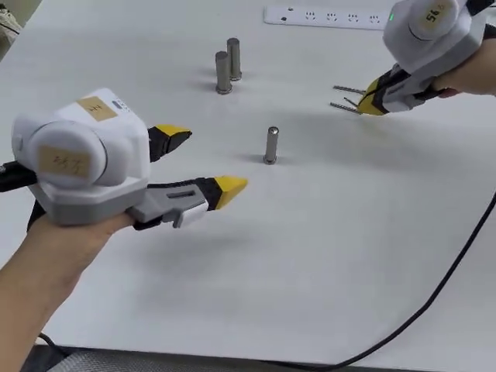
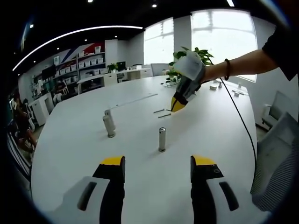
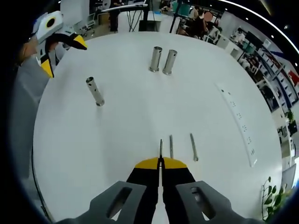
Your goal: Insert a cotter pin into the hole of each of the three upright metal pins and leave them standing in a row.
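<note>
Three upright metal pins stand on the white table: one alone point(image 1: 271, 145) point(image 2: 162, 139) point(image 3: 95, 90) and two close together farther back point(image 1: 228, 66) point(image 2: 109, 125) point(image 3: 162, 59). My left gripper point(image 1: 203, 161) point(image 2: 159, 163) is open and holds nothing, a short way in front of the lone pin. My right gripper point(image 1: 370, 105) point(image 3: 161, 161) is shut on a thin cotter pin point(image 3: 161, 148) that sticks out from its tips, low over the table at the far right. Two more cotter pins point(image 1: 349, 90) point(image 3: 171, 146) point(image 3: 193, 147) lie on the table just past its tips.
A white power strip point(image 1: 325, 15) point(image 3: 238, 121) lies along the far edge of the table. A black cable point(image 1: 457, 263) runs across the right front corner. The room behind holds desks, shelves and a plant.
</note>
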Demonstrator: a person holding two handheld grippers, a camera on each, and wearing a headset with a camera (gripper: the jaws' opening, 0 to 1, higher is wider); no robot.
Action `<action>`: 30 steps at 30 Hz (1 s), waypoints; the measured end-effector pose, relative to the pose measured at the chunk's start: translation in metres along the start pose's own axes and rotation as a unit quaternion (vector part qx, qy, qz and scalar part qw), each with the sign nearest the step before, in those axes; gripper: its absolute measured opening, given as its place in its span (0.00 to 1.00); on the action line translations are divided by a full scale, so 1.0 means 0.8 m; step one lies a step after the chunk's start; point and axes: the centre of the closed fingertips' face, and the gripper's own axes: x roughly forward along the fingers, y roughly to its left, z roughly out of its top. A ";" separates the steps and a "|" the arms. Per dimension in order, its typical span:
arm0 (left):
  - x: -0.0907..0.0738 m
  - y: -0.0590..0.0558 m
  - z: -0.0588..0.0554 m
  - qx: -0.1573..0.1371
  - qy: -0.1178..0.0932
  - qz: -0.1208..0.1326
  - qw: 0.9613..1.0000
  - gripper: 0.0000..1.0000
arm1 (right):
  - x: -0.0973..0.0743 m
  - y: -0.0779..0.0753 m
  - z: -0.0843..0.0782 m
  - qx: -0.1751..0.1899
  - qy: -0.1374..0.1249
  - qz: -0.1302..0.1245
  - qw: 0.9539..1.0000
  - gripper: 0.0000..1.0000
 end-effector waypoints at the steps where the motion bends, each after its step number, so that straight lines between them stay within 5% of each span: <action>1: 0.002 -0.001 0.001 -0.002 -0.001 -0.001 1.000 0.54 | -0.001 0.004 0.001 -0.001 -0.001 0.000 1.000 0.00; 16: 0.014 -0.032 -0.002 0.003 0.011 -0.041 0.999 0.44 | -0.011 0.064 0.023 -0.034 -0.032 0.018 0.999 0.00; 30: 0.026 -0.059 -0.003 -0.029 0.006 -0.069 0.997 0.31 | -0.026 0.134 0.055 -0.064 -0.062 0.047 0.995 0.00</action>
